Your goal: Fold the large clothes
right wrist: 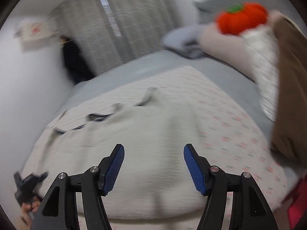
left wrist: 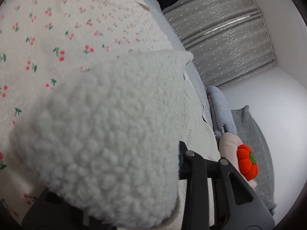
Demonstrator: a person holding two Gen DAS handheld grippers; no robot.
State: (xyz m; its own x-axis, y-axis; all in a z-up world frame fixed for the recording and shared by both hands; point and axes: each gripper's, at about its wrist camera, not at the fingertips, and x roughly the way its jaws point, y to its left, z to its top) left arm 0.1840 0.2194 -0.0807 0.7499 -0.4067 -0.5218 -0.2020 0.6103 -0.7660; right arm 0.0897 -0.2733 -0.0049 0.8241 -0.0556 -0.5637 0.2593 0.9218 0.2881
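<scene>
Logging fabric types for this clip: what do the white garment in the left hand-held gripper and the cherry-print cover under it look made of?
White garment: likely sherpa-style fleece, matte, with nubbly curled pile. Cherry-print cover: seemingly thin woven or quilted cotton, matte, with fine ribbed texture.

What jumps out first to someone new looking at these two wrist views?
In the left wrist view, a white fleece garment fills the centre, draped over the left gripper and hiding its fingers. The orange pumpkin plush sits on pillows at the upper right of the right wrist view. Below, the right gripper hangs open over the garment spread on the cherry-print bedspread.
</scene>
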